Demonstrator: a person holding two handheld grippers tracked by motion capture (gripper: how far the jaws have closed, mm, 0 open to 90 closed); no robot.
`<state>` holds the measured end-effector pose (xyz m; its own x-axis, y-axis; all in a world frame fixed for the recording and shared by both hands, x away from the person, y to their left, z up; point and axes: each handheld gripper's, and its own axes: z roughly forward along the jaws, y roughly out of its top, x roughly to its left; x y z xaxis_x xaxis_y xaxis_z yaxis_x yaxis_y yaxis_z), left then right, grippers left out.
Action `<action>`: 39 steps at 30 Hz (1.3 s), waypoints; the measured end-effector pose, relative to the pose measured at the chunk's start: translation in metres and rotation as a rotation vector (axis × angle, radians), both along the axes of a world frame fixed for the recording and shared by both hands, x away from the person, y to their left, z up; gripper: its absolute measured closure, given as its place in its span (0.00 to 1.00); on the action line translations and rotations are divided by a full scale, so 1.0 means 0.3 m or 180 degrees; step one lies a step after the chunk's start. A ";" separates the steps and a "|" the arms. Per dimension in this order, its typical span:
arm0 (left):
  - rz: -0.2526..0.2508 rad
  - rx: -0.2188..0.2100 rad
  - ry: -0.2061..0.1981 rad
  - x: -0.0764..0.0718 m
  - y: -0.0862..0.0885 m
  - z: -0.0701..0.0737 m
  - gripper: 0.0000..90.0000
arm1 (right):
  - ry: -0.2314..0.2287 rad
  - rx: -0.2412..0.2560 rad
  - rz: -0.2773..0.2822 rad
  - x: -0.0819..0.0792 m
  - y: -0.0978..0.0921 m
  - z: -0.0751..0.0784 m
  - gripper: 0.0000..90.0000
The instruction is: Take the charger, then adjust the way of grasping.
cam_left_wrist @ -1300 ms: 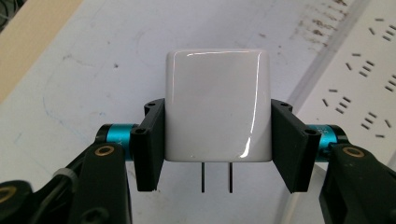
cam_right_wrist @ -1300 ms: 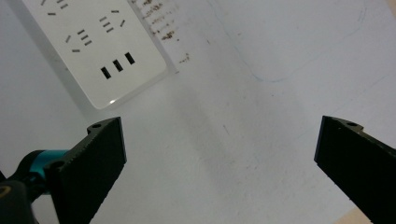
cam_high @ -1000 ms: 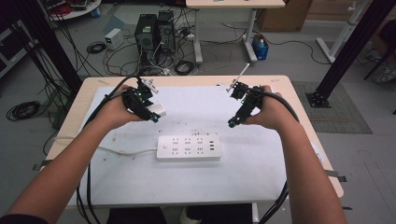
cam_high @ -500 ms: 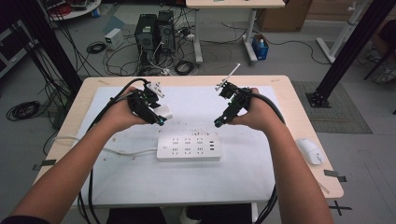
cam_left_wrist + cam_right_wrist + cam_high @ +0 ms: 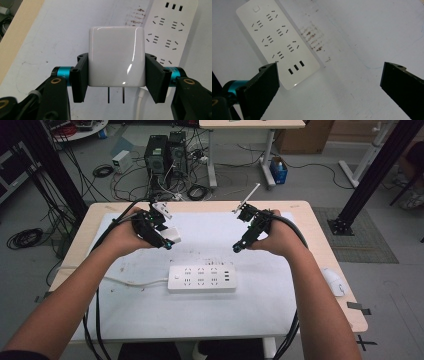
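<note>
Setting: a lab or technical workroom. Grey floor behind the table (image 5: pixel 320 227) carries two desktop computer towers (image 5: pixel 163 153) standing directly on it, with loose cables (image 5: pixel 125 180) and coiled leads (image 5: pixel 22 239) spread around them. Black metal frame posts (image 5: pixel 372 167) rise at both sides. A second desk (image 5: pixel 240 126) stands farther back. A white sheet (image 5: pixel 150 312) covers the tabletop; a computer mouse (image 5: pixel 334 281) lies at its right edge.

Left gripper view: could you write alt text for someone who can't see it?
A glossy white plug adapter is clamped between the left gripper's two black jaws, its two metal prongs pointing toward the camera. Behind it, a white power strip lies on a stained white table.
</note>
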<state>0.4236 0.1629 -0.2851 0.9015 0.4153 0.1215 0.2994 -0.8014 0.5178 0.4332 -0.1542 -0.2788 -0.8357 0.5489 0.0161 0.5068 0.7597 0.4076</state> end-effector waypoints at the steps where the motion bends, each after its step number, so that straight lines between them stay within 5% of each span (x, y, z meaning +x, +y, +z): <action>1: -0.0008 0.0014 -0.0004 -0.001 0.002 0.001 0.47 | -0.0008 -0.0008 -0.0001 -0.001 0.001 0.003 0.02; 15: -0.0223 -0.0048 -0.0109 -0.031 -0.046 0.005 0.47 | -0.0001 0.0132 0.0015 -0.005 0.013 0.006 0.02; 19: -0.0310 -0.0088 -0.0156 -0.038 -0.082 -0.008 0.47 | 0.0043 0.0411 -0.0019 -0.001 0.032 -0.003 0.02; 30: -0.0500 -0.0093 -0.0239 -0.054 -0.152 -0.051 0.47 | 0.0323 0.0828 -0.0182 0.009 0.053 -0.045 0.02; 31: -0.0501 -0.0140 -0.0256 -0.056 -0.155 -0.053 0.47 | 0.0463 0.1082 -0.0228 0.015 0.054 -0.070 0.02; 39: -0.0531 -0.0235 -0.0288 -0.067 -0.169 -0.061 0.47 | 0.0629 0.1513 -0.0310 0.027 0.073 -0.111 0.02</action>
<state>0.4034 0.1123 -0.3035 0.9453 0.2720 0.1801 0.1153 -0.7949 0.5957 0.4413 -0.1323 -0.3122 -0.7370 0.5176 0.4346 0.6679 0.4597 0.5853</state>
